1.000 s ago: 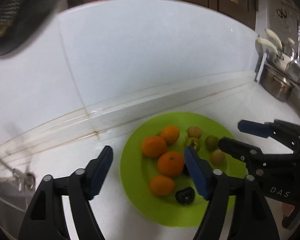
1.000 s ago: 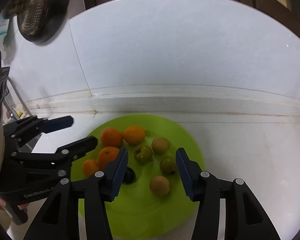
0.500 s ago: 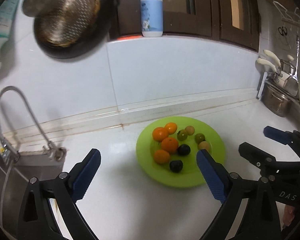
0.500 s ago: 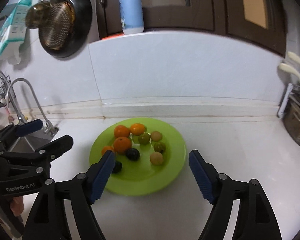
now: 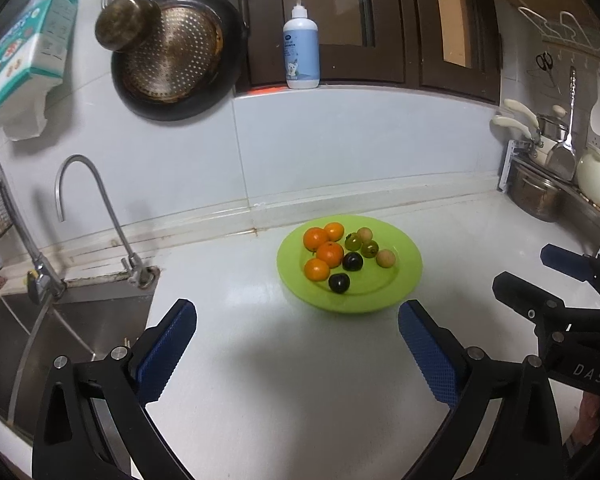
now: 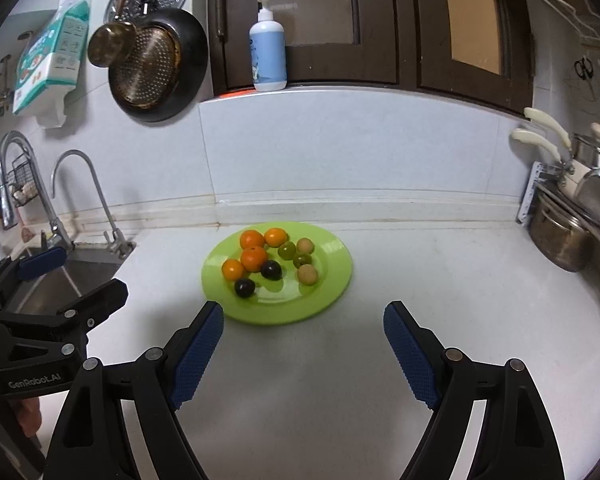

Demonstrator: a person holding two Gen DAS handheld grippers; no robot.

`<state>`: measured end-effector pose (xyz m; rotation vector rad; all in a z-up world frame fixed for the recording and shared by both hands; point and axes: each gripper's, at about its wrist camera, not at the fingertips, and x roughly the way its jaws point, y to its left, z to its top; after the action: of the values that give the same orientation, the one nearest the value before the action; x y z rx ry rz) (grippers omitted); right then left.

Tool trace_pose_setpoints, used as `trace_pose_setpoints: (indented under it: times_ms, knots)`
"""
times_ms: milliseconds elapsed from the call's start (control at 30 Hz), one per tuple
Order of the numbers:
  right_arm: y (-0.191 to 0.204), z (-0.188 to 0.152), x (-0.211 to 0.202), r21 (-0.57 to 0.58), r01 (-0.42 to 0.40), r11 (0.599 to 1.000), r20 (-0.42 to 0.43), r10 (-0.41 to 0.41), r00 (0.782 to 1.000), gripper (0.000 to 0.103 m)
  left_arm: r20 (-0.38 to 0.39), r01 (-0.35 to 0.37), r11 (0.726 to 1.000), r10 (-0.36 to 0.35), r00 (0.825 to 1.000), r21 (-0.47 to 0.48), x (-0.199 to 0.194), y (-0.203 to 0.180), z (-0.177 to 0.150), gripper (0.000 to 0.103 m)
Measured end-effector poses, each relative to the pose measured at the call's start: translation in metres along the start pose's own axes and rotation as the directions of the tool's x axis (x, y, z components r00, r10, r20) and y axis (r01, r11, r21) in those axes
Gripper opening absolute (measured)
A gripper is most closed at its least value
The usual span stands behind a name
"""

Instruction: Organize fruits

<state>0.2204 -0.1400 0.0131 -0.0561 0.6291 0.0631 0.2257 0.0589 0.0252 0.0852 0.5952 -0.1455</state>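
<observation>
A white countertop (image 6: 440, 280) runs beneath a tiled wall, with a steel sink (image 5: 40, 332) at its left end and a gooseneck faucet (image 5: 96, 208) beside it. The left gripper (image 5: 296, 352) and the right gripper (image 6: 304, 344) hover low over the counter, fingers spread wide and holding nothing, both well short of the lime-green plate (image 6: 336, 280). On that plate four oranges (image 6: 254, 258) cluster at the left, two dark plums (image 6: 271, 269) sit nearest the grippers, and the small green and tan fruits (image 6: 308, 274) lie at the right.
</observation>
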Motion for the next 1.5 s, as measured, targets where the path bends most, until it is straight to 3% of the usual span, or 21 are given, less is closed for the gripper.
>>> trace_pose_setpoints:
  times_ms: [600, 1500]
  knots:
    - [0.007, -0.02, -0.057, -0.007, -0.003, 1.0, 0.02, 0.004, 1.0, 0.083, 0.024, -0.032, 0.999, 0.032, 0.999, 0.0, -0.058, -0.001, -0.023, 0.103]
    - [0.007, -0.024, -0.068, -0.015, -0.003, 1.0, 0.031, 0.004, 1.0, 0.083, 0.047, -0.031, 1.0, 0.031, 0.998, 0.001, -0.07, -0.001, -0.024, 0.103]
